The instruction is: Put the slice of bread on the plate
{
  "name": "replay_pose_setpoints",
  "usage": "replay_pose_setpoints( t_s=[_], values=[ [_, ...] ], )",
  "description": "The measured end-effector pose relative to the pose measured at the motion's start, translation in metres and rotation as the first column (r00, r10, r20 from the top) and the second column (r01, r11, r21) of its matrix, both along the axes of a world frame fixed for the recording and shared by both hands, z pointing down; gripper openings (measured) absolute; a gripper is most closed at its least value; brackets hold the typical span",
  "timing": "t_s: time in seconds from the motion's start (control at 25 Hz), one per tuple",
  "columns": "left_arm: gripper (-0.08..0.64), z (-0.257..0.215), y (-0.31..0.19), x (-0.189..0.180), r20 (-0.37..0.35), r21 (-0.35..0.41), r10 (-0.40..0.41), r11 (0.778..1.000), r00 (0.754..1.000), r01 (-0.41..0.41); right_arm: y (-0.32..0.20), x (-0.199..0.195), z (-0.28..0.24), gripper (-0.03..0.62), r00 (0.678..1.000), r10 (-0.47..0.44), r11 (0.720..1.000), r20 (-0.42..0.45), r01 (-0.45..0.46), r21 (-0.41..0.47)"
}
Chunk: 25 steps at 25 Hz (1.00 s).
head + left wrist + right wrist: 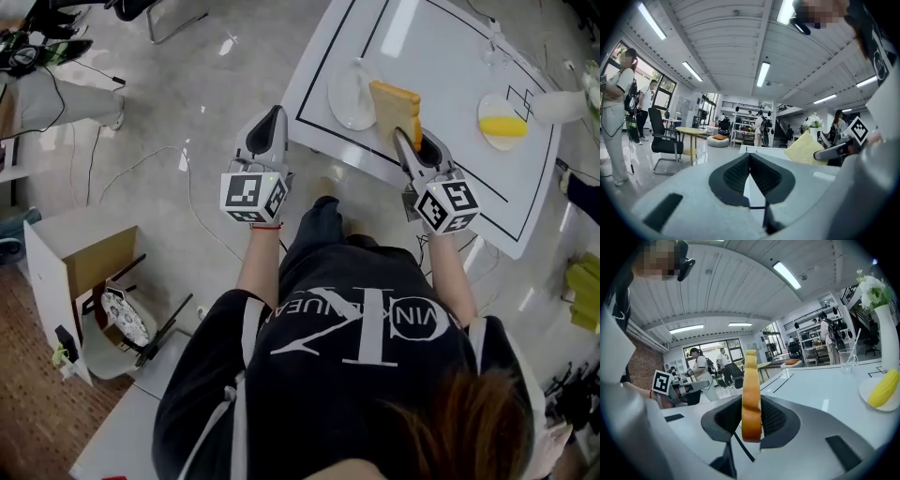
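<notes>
Right gripper (pixel 415 148): pinching the slice of bread (pixel 394 105) by its near end, with a pad pressed against each broad face. In the right gripper view the slice stands on edge. Its thin crust edge faces the camera and its long axis runs up and away from the jaws.

Slice location: in the air over the near part of the white desk (pixel 441 56), not yet on anything.

Key relation: in the head view the empty white plate (pixel 347 94) lies just left of the slice, and its right rim sits close beside the bread in the picture. I cannot tell how high the bread is above it. One broad face of the slice is turned toward the plate side. My judgement is that the coming move is a short shift left, plus a roll of the wrist so that face goes down flat.

Right hand pose: forearm reaching forward from the body, gripper pointing along the desk and tipped slightly downward.

Left gripper (pixel 270 129): jaws pressed together with nothing between them. It sits off the desk's left edge, over the floor, and is farther from the plate's work than the right gripper.

A second plate with a yellow food item (pixel 502 124) sits well to the right, out of the path.
</notes>
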<state>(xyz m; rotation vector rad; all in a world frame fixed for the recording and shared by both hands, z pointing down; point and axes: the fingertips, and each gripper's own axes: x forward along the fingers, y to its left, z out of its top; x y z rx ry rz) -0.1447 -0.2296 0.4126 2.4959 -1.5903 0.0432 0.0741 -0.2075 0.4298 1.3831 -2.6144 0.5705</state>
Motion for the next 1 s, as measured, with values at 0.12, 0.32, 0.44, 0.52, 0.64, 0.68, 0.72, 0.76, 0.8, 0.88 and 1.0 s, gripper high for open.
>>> replay_pose_setpoints(
  t_s=[0.12, 0.32, 0.44, 0.52, 0.64, 0.68, 0.72, 0.76, 0.8, 0.88, 1.0],
  values=[
    [0.002, 0.003, -0.016, -0.005, 0.005, -0.003, 0.019, 1.000, 1.000, -0.019, -0.012, -0.009, 0.006, 0.100, 1.000, 0.009, 1.000, 0.012, -0.008, -0.025],
    [0.002, 0.013, -0.036, -0.014, 0.017, -0.019, 0.049, 0.999, 0.999, -0.049, -0.028, -0.018, 0.016, 0.100, 0.999, 0.037, 0.997, 0.040, -0.034, -0.071],
    [0.002, 0.018, -0.046, -0.022, 0.025, -0.023, 0.050, 0.999, 0.998, -0.050, -0.036, -0.026, 0.019, 0.100, 0.996, 0.039, 0.996, 0.081, -0.032, -0.089],
    [0.002, 0.021, -0.047, -0.023, 0.026, -0.034, 0.054, 0.998, 0.998, -0.053, -0.040, -0.032, 0.021, 0.100, 0.994, 0.034, 0.993, 0.108, -0.021, -0.116],
    [0.002, 0.028, -0.050, -0.018, 0.040, -0.062, 0.074, 0.996, 0.996, -0.071, -0.048, -0.037, 0.024, 0.100, 0.988, 0.018, 0.986, 0.152, 0.007, -0.164],
    [0.002, 0.030, -0.052, -0.015, 0.039, -0.069, 0.078, 0.995, 0.996, -0.075, -0.051, -0.039, 0.025, 0.100, 0.986, 0.008, 0.984, 0.168, 0.022, -0.178],
    [0.002, 0.032, -0.055, -0.012, 0.037, -0.074, 0.080, 0.994, 0.996, -0.077, -0.054, -0.040, 0.025, 0.100, 0.983, -0.003, 0.980, 0.181, 0.038, -0.193],
    [0.002, 0.032, -0.057, -0.009, 0.033, -0.077, 0.082, 0.994, 0.996, -0.079, -0.056, -0.042, 0.026, 0.100, 0.981, -0.015, 0.977, 0.192, 0.055, -0.207],
    [0.002, 0.033, -0.058, -0.006, 0.031, -0.078, 0.085, 0.994, 0.996, -0.082, -0.059, -0.044, 0.028, 0.100, 0.979, -0.025, 0.972, 0.200, 0.070, -0.222],
    [0.002, 0.033, -0.061, 0.000, 0.032, -0.078, 0.095, 0.993, 0.995, -0.093, -0.064, -0.046, 0.031, 0.100, 0.976, -0.036, 0.962, 0.216, 0.093, -0.257],
    [0.002, 0.035, -0.065, 0.006, 0.031, -0.081, 0.098, 0.992, 0.995, -0.095, -0.072, -0.050, 0.034, 0.100, 0.965, -0.033, 0.941, 0.261, 0.118, -0.316]
  ],
)
